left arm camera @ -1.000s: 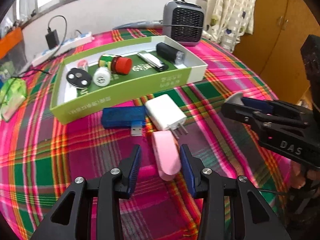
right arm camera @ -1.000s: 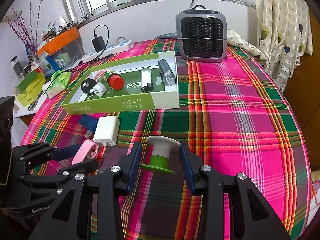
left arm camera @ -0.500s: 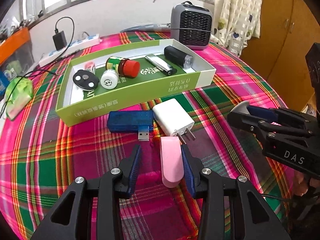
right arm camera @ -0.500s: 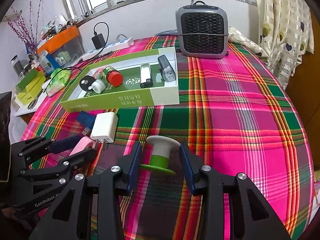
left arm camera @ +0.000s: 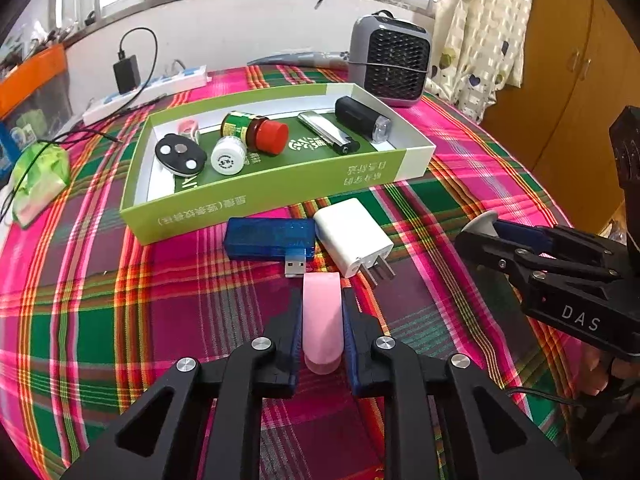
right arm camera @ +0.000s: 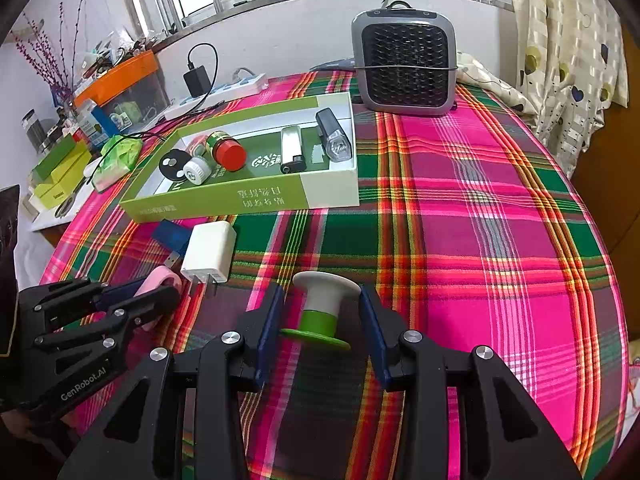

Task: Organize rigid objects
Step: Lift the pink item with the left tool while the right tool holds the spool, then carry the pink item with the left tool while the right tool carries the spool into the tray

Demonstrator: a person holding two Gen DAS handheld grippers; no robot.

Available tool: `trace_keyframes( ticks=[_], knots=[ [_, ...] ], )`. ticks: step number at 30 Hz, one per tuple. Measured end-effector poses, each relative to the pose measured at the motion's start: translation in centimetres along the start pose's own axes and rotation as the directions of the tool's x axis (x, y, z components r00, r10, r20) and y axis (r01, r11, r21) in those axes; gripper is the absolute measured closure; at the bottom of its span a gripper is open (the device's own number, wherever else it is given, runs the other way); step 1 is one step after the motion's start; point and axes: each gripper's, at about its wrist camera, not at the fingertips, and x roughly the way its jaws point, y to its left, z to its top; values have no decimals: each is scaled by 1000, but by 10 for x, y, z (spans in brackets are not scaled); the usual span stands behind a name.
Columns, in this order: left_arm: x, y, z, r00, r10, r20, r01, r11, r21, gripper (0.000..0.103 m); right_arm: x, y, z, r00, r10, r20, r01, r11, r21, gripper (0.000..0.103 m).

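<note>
On the plaid tablecloth, my left gripper (left arm camera: 322,300) is shut on a pink oblong case (left arm camera: 322,320), pads pressing both its long sides. Just beyond it lie a blue USB stick (left arm camera: 268,236) and a white plug charger (left arm camera: 352,236). Behind them stands a green-and-white box (left arm camera: 280,196) holding a key fob, two small bottles, a lighter and a black lamp. My right gripper (right arm camera: 321,294) is shut on a white-and-green spool (right arm camera: 320,320), tilted between the pads. The right wrist view shows the left gripper (right arm camera: 158,286) at lower left around the pink case (right arm camera: 160,276).
A grey fan heater (left arm camera: 390,66) stands behind the box at the back right. A power strip (left arm camera: 148,90) with a black adapter and a green packet (left arm camera: 38,176) lie at the left. A wooden wardrobe (left arm camera: 560,60) and a curtain rise beyond the table's right edge.
The left jaws have closed from wide apart onto the pink case, which now lies straight between them. The right gripper and its spool have kept still.
</note>
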Motion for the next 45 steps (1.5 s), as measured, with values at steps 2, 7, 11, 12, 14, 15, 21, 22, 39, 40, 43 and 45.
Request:
trace_keyframes(
  ticks=[2,7,11,12,14,15,21,22,39,40,43,45],
  knots=[
    [-1,0,0,1000,0,3,0,1000,-3,86,0,0,0,1000,-1,1,1,1000,-1,63],
    [-4,1,-2,1000,0,9,0,1000,-7,86,-1,2,-1,1000,-2,2,2,1000,-6,63],
    [-4,1,-2,1000,2,11,-2,1000,-9,86,-1,3,-2,1000,-2,2,2,1000,-10,63],
    [-5,1,-2,1000,2,12,-2,1000,-8,86,-1,3,-2,1000,-2,1,2,1000,-10,63],
    [-7,1,-3,1000,3,15,-3,1000,-10,86,-1,3,-2,1000,-2,2,2,1000,-12,63],
    [-8,2,-3,1000,2,18,-2,1000,-10,86,-1,4,-2,1000,-2,4,2,1000,-13,63],
    [-12,4,-3,1000,7,23,-7,1000,-15,86,-4,7,-1,1000,-5,13,5,1000,-27,63],
    [-13,4,-3,1000,9,26,-9,1000,-16,86,-4,8,-1,1000,-3,14,4,1000,-29,63],
    [-36,13,11,996,30,89,-28,999,-25,86,-19,18,15,998,13,62,-9,998,-65,63],
    [-37,14,12,995,32,93,-29,999,-28,86,-19,19,18,998,15,67,-10,998,-70,63],
    [-38,19,20,994,33,101,-30,999,-36,86,-21,21,24,997,15,76,-9,997,-80,63],
    [-38,21,24,994,38,106,-34,999,-36,86,-21,22,30,997,16,82,-9,996,-86,63]
  ],
)
